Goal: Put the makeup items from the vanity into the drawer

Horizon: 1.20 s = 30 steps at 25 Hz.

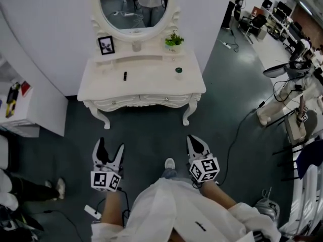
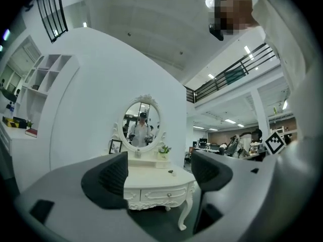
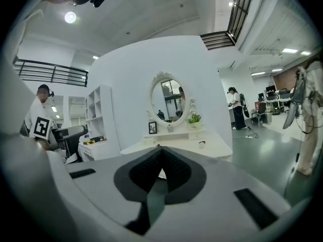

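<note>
1. Nearest the person, both tools are held low at the waist and point forward at the vanity (image 1: 101, 79). This looks like a carrying posture for the approach, with no reach begun.
2. The left gripper (image 1: 110, 146) has its jaws spread wide with nothing between them; only the distant vanity shows through the gap. The right gripper (image 1: 196, 142) has its jaws pressed together at the tips and grips nothing.
3. The dark floor (image 1: 146, 130) between the person's shoe (image 1: 170, 163) and the vanity legs offers a straight path. A cable (image 1: 237, 130) trails off to the right and another person's shoe (image 1: 60, 187) sits to the left, both well aside.
4. The drawer fronts (image 1: 166, 100) under the tabletop are closed, so one likely has to be pulled out by its knob before anything goes in. The spread left claw seems better set for that.
5. On the tabletop a small dark stick (image 1: 124, 75) lies left of centre and a round green jar (image 1: 178, 70) sits toward the right, well apart. Both are presumably makeup, though too small to tell exactly.
6. Farthest back, on the raised shelf, stand a picture frame (image 1: 106, 45) and a potted plant (image 1: 174, 40) below the oval mirror (image 1: 133, 6). They sit behind the items, so a reach from the front should miss them
</note>
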Each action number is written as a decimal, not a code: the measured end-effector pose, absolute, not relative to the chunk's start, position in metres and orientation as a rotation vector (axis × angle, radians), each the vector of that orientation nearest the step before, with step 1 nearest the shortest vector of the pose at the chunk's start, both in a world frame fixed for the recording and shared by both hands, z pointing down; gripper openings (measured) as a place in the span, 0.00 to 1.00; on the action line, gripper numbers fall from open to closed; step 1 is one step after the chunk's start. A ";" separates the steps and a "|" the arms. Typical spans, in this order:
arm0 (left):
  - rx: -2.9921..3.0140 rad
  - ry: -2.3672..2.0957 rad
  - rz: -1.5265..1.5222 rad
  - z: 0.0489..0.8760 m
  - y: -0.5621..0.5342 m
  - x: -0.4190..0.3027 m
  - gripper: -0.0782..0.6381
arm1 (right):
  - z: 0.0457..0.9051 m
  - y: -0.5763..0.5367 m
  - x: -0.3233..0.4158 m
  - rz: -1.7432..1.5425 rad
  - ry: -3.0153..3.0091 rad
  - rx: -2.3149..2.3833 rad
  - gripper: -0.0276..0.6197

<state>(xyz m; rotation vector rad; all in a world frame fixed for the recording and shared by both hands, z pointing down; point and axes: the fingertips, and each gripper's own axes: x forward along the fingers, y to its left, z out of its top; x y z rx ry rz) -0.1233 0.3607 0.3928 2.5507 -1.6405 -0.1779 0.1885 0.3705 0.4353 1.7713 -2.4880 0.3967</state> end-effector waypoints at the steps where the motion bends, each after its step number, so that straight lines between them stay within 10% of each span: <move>1: 2.555 -1.647 -0.181 0.390 0.348 -0.119 0.63 | 0.433 0.356 0.190 0.387 -2.503 1.759 0.07; 30: 2.536 -1.739 -0.122 0.385 0.152 -0.034 0.63 | 0.430 0.145 0.244 0.346 -2.621 1.582 0.07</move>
